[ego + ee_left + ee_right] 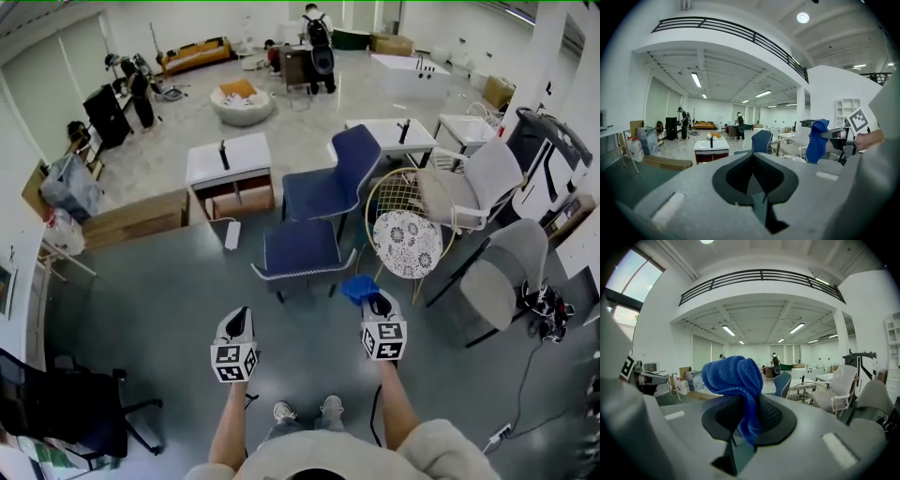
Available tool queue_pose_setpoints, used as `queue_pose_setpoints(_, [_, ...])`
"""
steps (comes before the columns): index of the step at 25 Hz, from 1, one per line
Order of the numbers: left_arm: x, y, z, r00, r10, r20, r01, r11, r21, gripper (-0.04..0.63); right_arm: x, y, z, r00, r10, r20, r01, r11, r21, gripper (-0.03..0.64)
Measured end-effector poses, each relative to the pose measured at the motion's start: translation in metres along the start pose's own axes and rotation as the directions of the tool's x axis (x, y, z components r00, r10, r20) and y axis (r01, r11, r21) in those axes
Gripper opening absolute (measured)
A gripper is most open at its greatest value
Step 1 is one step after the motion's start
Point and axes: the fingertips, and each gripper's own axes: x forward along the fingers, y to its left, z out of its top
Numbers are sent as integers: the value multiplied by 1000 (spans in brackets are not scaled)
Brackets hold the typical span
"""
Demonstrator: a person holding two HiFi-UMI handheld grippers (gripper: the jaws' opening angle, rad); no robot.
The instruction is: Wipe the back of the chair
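I stand in a wide hall with a grey floor (169, 309). A black office chair (66, 403) sits at the near left, and a white cabinet table (228, 159) and a second white table (389, 131) stand farther off. To the right are two pale grey chairs (473, 178), and nearer than them a round wire chair (375, 202) with a lace-patterned seat. The blue chair (328, 192) stands in the middle. Its tall back rises at the far right end of the seat and leans away, so the seat opens toward the near left. A lower blue seat (300, 246) stands just in front of it, between it and the person, and the wire chair crowds its right side. Both of the person's forearms reach forward and level, side by side and apart, well short of the chairs. The left gripper (236, 323) points ahead with its jaws together and nothing between them. The right gripper (378, 305) is clamped on a blue cloth (358, 288), which is bunched up above the jaws with a tail hanging down between them. The cloth hangs in the air near the low seat's right corner and touches no chair.
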Motion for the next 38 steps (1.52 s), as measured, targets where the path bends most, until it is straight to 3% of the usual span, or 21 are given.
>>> queue_pose_setpoints(17, [-10, 8, 56, 998, 4, 63, -6, 1000, 27, 3, -13, 9, 46, 999, -6, 47, 6, 1000, 0, 67])
queue_pose_setpoints(38, [-20, 4, 60, 997, -16, 82, 12, 999, 52, 3, -23, 28, 42, 999, 2, 33, -2, 1000, -6, 67])
